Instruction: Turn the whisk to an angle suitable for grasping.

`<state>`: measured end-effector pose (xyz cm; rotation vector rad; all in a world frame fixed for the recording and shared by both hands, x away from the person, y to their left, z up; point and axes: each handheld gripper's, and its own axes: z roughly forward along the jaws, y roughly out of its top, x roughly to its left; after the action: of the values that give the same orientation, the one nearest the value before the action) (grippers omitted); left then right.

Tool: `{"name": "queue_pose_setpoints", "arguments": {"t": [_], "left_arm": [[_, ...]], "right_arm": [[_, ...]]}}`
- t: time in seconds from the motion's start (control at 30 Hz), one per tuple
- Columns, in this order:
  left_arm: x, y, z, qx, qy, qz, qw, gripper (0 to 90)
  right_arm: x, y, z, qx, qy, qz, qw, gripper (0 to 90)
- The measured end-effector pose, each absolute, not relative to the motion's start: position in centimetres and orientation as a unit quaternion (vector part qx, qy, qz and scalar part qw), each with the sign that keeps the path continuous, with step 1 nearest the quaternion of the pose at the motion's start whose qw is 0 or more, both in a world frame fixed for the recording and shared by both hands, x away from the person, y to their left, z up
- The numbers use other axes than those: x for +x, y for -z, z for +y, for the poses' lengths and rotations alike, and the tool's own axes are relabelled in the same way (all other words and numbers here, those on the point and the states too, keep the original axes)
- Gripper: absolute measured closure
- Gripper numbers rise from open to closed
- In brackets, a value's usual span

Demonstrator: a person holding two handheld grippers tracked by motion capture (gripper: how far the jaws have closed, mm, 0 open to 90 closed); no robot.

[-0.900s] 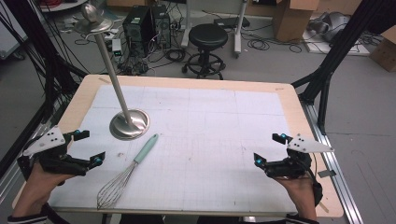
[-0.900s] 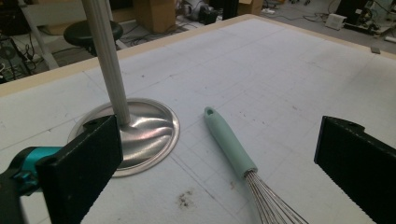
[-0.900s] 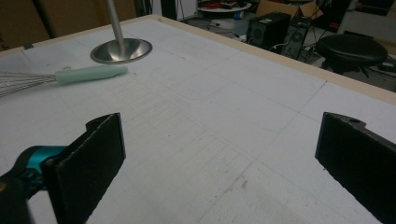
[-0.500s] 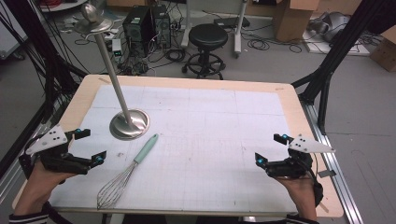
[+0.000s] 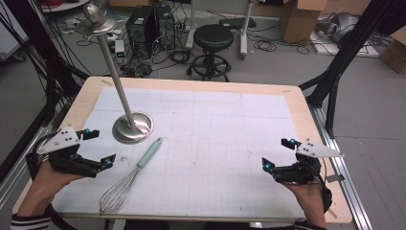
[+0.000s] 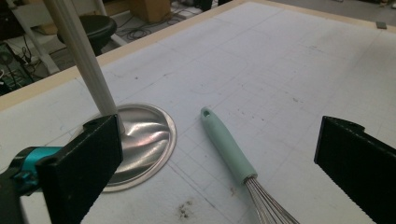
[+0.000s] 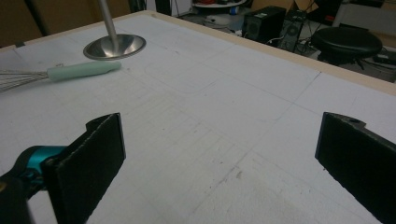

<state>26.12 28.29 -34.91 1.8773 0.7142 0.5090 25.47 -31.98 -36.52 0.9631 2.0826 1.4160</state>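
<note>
On counter (image 5: 201, 96), whisk (image 5: 129, 177) is laid beside stand (image 5: 132, 127); left claw (image 5: 98, 147) and right claw (image 5: 276, 153) are held wide open, empty.

A whisk (image 5: 128, 178) and steel stand (image 5: 132, 127) rest on the white-topped table (image 5: 230, 143).

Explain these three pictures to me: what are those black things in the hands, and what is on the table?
No robot here: a person holds a hand-held gripper in each hand, the left gripper and the right gripper. One picture looks down from above the table. The other two come from cameras riding on each gripper, so its black fingers rise at the bottom. On the table lie a whisk with a mint handle and a metal stand with a tall pole. Both grippers are open and hold nothing.
</note>
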Motion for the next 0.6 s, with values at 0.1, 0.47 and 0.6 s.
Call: {"name": "queue_pose_setpoints", "arguments": {"t": [0.1, 0.47, 0.6], "left_arm": [[26.5, 34.4, 27.8, 0.792, -0.207, 0.289, 0.497, 1.7], [28.1, 33.4, 25.7, 0.834, -0.190, 0.269, 0.442, 1.7], [28.5, 33.3, 24.6, 0.844, -0.183, 0.265, 0.428, 1.7]], "right_arm": [[25.4, 36.5, -32.0, 0.348, -0.512, 0.753, 0.222, 0.6], [25.2, 36.5, -32.1, 0.348, -0.510, 0.755, 0.221, 0.6], [25.2, 36.4, -32.0, 0.346, -0.510, 0.756, 0.221, 0.6]]}}
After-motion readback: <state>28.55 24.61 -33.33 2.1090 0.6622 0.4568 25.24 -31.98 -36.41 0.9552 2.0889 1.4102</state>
